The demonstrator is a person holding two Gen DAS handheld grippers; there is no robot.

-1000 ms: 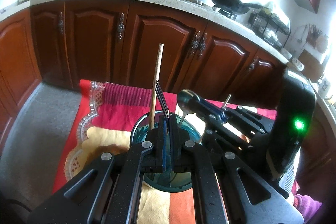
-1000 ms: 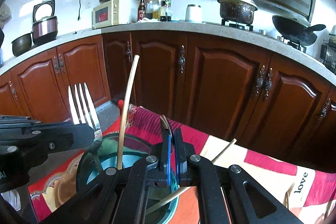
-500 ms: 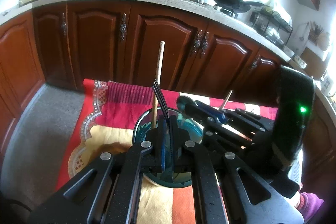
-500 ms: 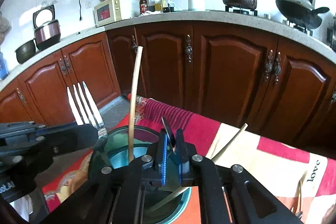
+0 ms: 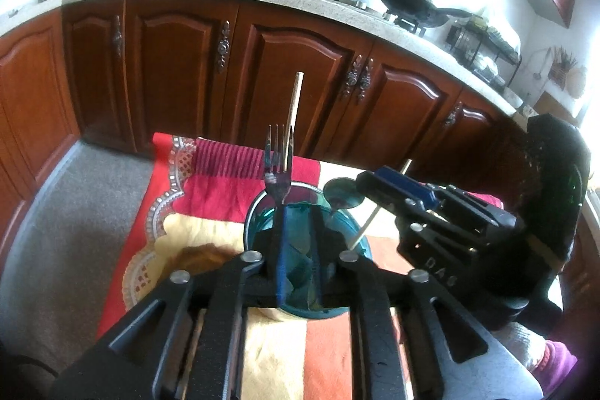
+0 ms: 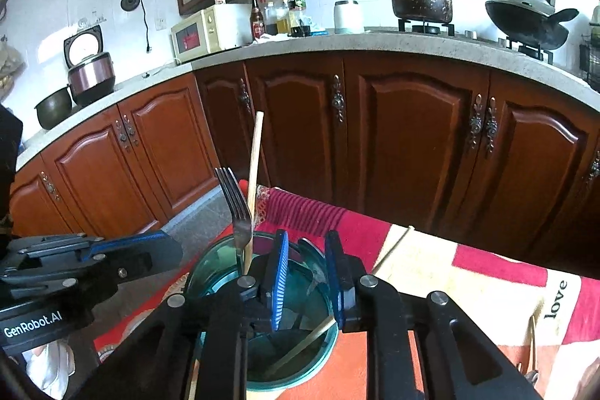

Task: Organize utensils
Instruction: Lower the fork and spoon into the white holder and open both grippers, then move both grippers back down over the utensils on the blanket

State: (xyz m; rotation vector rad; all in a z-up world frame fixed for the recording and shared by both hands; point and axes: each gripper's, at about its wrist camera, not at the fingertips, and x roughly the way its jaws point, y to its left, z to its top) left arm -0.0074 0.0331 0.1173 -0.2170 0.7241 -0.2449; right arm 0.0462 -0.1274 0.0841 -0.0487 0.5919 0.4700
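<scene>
A teal glass cup [image 5: 262, 212] [image 6: 210, 268] stands on the patterned cloth. In it stand a metal fork [image 5: 276, 171] [image 6: 234, 208], tines up, and a wooden chopstick [image 5: 293, 115] [image 6: 254, 175]. A spoon [image 5: 343, 194] leans on the cup's right rim. A second chopstick [image 5: 369, 220] [image 6: 390, 250] lies slanted across the rim. My left gripper [image 5: 298, 238] is open just above the cup, the fork against its left finger. My right gripper [image 6: 305, 272] is open over the cup and holds nothing.
The red, cream and orange cloth [image 5: 210, 223] [image 6: 468, 280] covers the table. Brown kitchen cabinets [image 6: 412, 137] stand beyond its far edge. Another utensil [image 6: 532, 343] lies on the cloth at the right. Grey floor [image 5: 75, 205] lies at the left.
Both grippers were shut, the left on the fork and the right on the spoon. Both have opened. The fork and spoon now rest in the cup.
</scene>
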